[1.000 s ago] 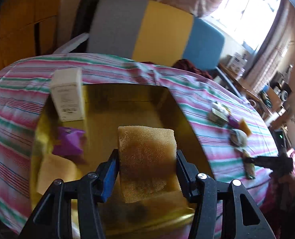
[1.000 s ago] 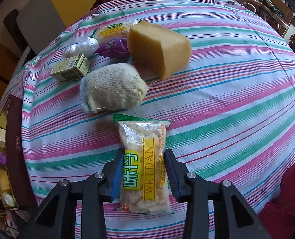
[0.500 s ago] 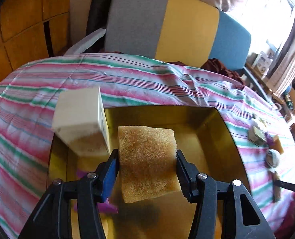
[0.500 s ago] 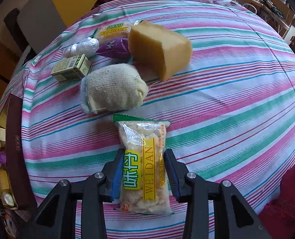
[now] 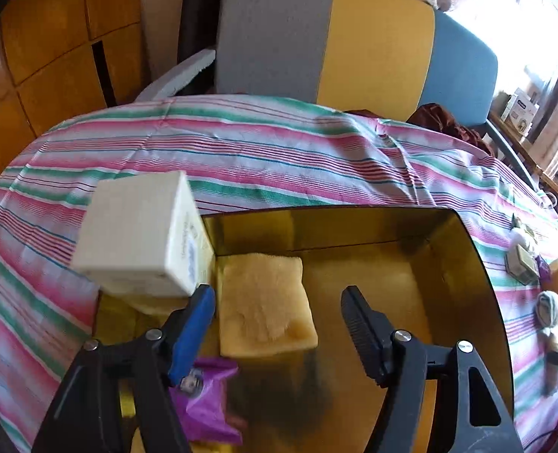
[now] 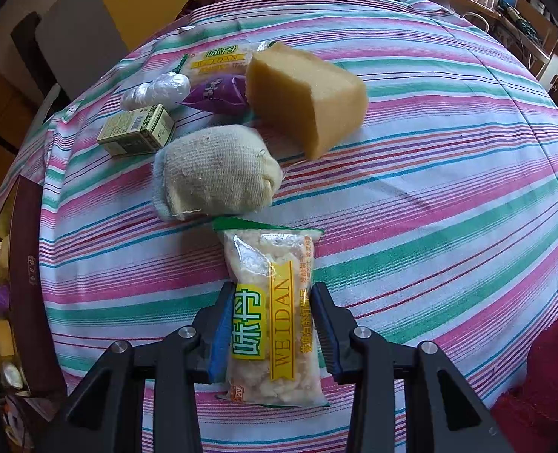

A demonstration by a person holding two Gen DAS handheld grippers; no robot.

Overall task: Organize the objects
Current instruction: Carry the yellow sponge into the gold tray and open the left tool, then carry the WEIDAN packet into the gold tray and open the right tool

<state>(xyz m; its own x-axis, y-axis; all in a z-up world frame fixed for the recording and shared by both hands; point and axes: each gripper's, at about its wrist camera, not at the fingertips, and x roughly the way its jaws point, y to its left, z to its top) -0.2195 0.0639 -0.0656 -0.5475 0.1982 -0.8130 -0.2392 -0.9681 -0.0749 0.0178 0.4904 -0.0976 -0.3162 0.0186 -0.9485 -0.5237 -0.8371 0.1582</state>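
In the left wrist view a gold-lined box (image 5: pixel 482 264) lies on the striped cloth. A yellow sponge (image 5: pixel 265 304) rests on the box floor in its far left corner. My left gripper (image 5: pixel 277 307) hovers over it with its jaws opening, and neither pad touches the sponge. A white carton (image 5: pixel 139 234) stands at the box's left wall and a purple packet (image 5: pixel 207 404) lies under the left finger. In the right wrist view my right gripper (image 6: pixel 271 317) is shut on a clear snack bag (image 6: pixel 275 321) marked WEIDAN, which lies on the cloth.
Past the snack bag lie a rolled sock (image 6: pixel 218 173), a second yellow sponge (image 6: pixel 305 98), a small green box (image 6: pixel 137 132), a purple pouch (image 6: pixel 218 92), a foil-wrapped item (image 6: pixel 156 88) and another snack bag (image 6: pixel 218 58). A padded chair (image 5: pixel 328 37) stands behind the table.
The left gripper moved to the box's far left corner with the sponge, then its jaws spread and the sponge dropped onto the box floor. The right gripper and its bag have not moved.
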